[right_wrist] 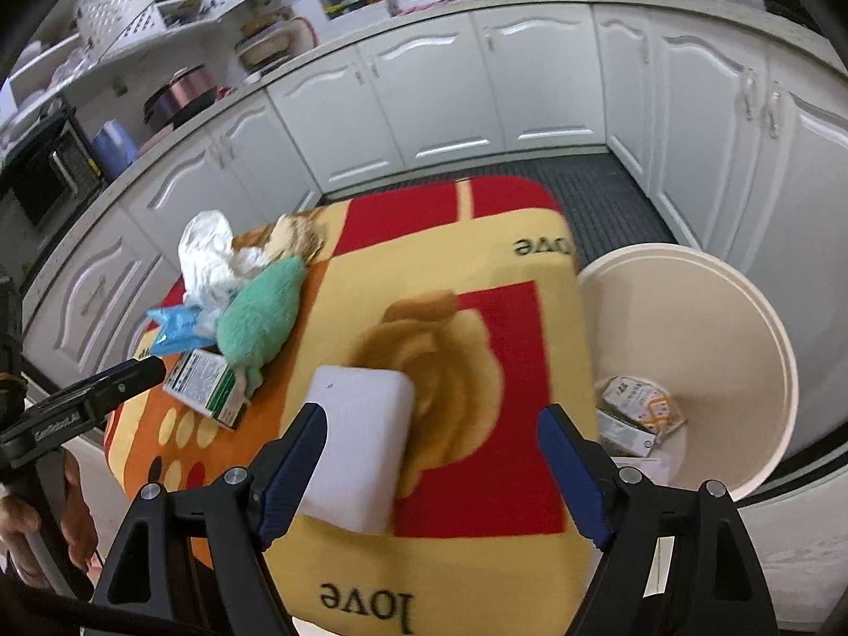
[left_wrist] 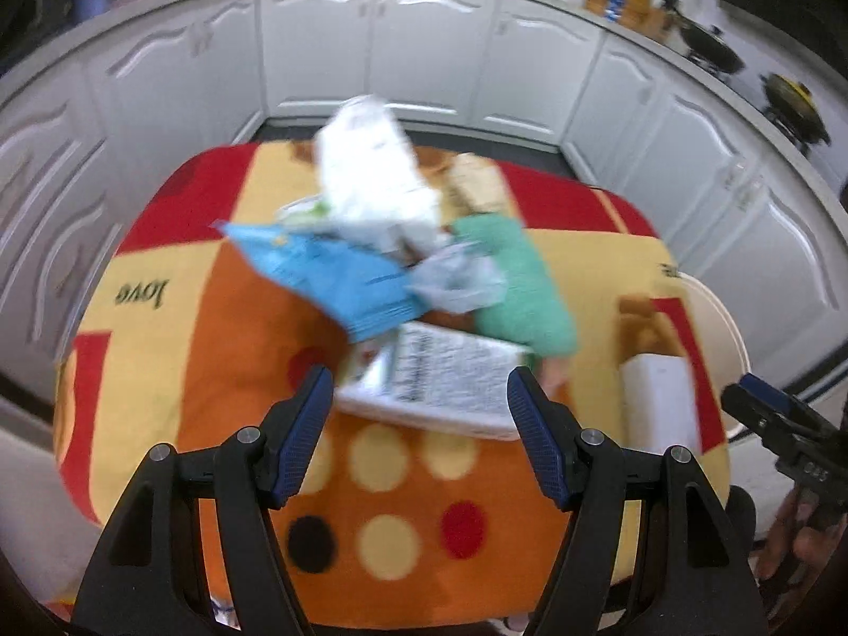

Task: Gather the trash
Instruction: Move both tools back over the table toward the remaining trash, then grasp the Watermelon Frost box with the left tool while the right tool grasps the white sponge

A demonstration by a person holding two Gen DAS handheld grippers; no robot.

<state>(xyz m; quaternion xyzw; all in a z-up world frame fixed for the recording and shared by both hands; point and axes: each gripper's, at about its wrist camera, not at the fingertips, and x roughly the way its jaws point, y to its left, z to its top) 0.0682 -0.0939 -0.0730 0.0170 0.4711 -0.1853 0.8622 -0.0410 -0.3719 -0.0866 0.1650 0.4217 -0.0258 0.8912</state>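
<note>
Two grippers, both spread wide and holding nothing right now. The left gripper (left_wrist: 418, 429) hangs over the near edge of the trash pile, lined up with the printed carton (left_wrist: 440, 381), probably because it's the closest, flattest piece to pinch. Behind it sit the blue wrapper (left_wrist: 328, 275), a crumpled white bag (left_wrist: 371, 175) and a green fuzzy cloth (left_wrist: 514, 286), all heaped together on the colourful tablecloth (left_wrist: 175, 318). The right gripper (right_wrist: 432, 464) hovers by the white block (right_wrist: 360, 440), which lies alone, well apart from the heap. The white bin (right_wrist: 742, 318) stands just beside the table edge, a few cartons (right_wrist: 636, 413) already inside, so drops look like a short swing.
</note>
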